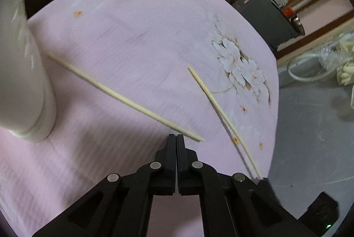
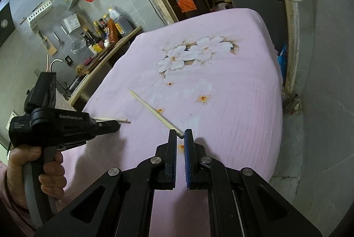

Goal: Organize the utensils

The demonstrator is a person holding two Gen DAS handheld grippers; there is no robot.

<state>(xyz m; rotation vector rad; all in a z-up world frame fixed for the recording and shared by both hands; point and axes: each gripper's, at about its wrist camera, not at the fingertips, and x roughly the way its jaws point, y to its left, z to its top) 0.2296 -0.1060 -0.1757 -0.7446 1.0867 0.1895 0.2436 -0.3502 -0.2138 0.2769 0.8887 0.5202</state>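
Two pale wooden chopsticks lie on a pink flowered tablecloth point(image 1: 132, 22). The long chopstick point(image 1: 124, 100) runs diagonally from a tall pale cup point(image 1: 24, 82) at the left to just right of my left gripper point(image 1: 176, 137). That gripper is shut with nothing between its fingers, and the stick's near end rests beside its tips. The second chopstick point(image 2: 154, 112) has its near end between the fingertips of my right gripper point(image 2: 180, 135), which is shut on it. In the right wrist view the left gripper point(image 2: 118, 125) sits at the left, held by a hand point(image 2: 50, 170).
The cloth's right edge point(image 1: 273, 104) drops to a grey floor with a white hose point(image 1: 309, 69). A kitchen counter with bottles point(image 2: 106, 31) and a sink tap point(image 2: 55, 62) stands beyond the table's far left side. A flower print point(image 2: 194, 53) marks the cloth's middle.
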